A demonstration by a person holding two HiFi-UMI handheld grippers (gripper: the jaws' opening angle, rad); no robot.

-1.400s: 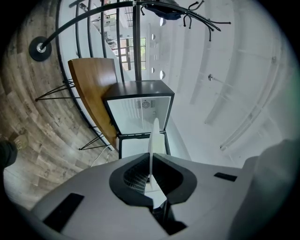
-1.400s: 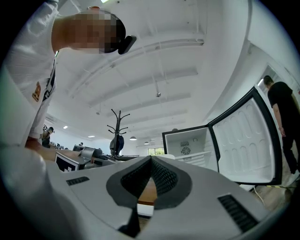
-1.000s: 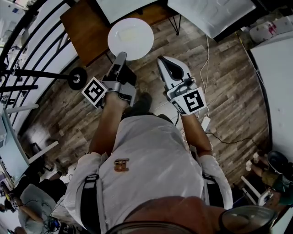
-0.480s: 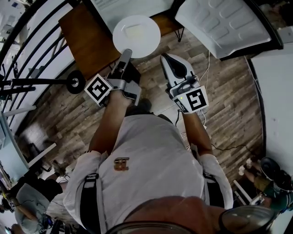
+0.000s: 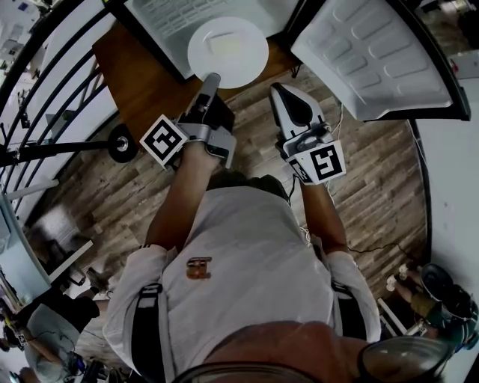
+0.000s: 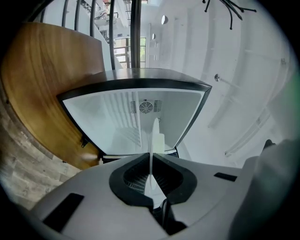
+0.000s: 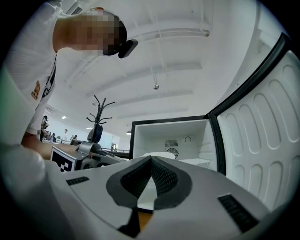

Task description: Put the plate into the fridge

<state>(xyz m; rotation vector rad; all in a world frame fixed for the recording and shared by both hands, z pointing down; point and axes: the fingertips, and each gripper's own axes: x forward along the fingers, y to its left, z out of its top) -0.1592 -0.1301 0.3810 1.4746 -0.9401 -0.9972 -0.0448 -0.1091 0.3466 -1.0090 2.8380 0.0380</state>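
The white round plate [image 5: 227,51] is held level by its near rim in my left gripper [image 5: 212,79], which is shut on it. It hangs in front of the open fridge [image 5: 161,19], over the lower front edge. In the left gripper view the plate [image 6: 153,136] shows edge-on between the jaws, with the white fridge interior [image 6: 117,117] straight behind it. My right gripper [image 5: 293,106] is beside it on the right, shut with nothing in it. In the right gripper view the closed gripper [image 7: 151,157] points at the fridge interior [image 7: 159,136].
The fridge door [image 5: 374,56] stands swung open to the right, with its moulded inner side [image 7: 262,136] facing the opening. A wooden table [image 5: 142,71] stands left of the fridge, and black railings [image 5: 45,82] lie further left. A white cable [image 5: 367,232] runs across the wood floor.
Both grippers and the plate have moved forward toward the fridge. The plate went from over the floor and table corner to the fridge's opening. More of the door is in view.
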